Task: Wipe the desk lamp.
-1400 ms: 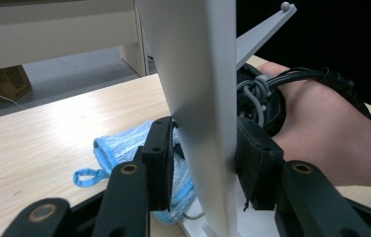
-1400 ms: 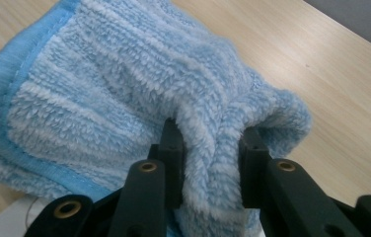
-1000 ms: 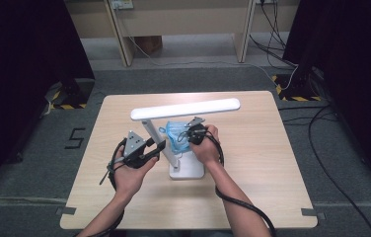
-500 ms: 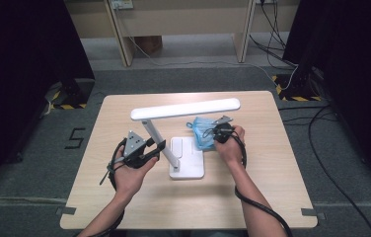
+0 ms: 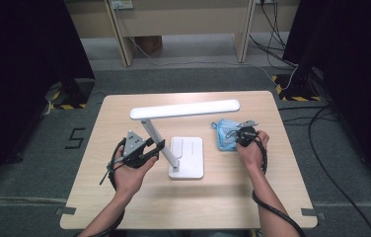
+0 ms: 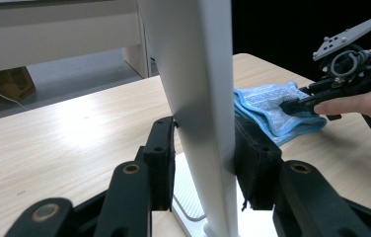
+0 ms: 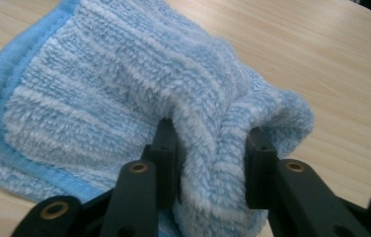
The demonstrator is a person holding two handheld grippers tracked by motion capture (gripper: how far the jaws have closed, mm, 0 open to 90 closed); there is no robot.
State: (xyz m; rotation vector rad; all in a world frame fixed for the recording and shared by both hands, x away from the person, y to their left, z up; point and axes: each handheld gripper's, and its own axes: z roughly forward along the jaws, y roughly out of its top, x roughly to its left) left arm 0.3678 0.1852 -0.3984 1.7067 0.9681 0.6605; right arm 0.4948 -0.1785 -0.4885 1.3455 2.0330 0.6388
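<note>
Lamp: a white desk lamp [image 5: 186, 148] stands near the middle of the wooden table [image 5: 124, 207]; its flat base lies on the top, its slanted arm rises to a long light bar that runs level above the table.
Cloth: a light blue cloth [image 5: 225, 134] lies bunched on the table to the right of the lamp base, apart from it.
Containers: a brown cardboard box [image 5: 149, 43] sits on the floor beyond the table, under a pale bench; what is in it cannot be told.
Left gripper: the left gripper [image 5: 160, 147] is at the lamp's slanted arm; its two black jaws sit one on each side of the arm and pinch it low down, just above the base.
Right gripper: the right gripper [image 5: 228, 136] rests over the cloth; its jaws have just been opening, and a raised fold of the cloth stands between them, touching both pads.
High view: shows the whole lamp, both forearms and the two grippers well apart.
Left gripper view: shows the pads [image 6: 161, 163] against the white arm, and the other hand [image 6: 366, 101] on the cloth farther off.
Right gripper view: shows the cloth's [image 7: 124, 98] fluffy ribbed pile and darker blue hem.
</note>
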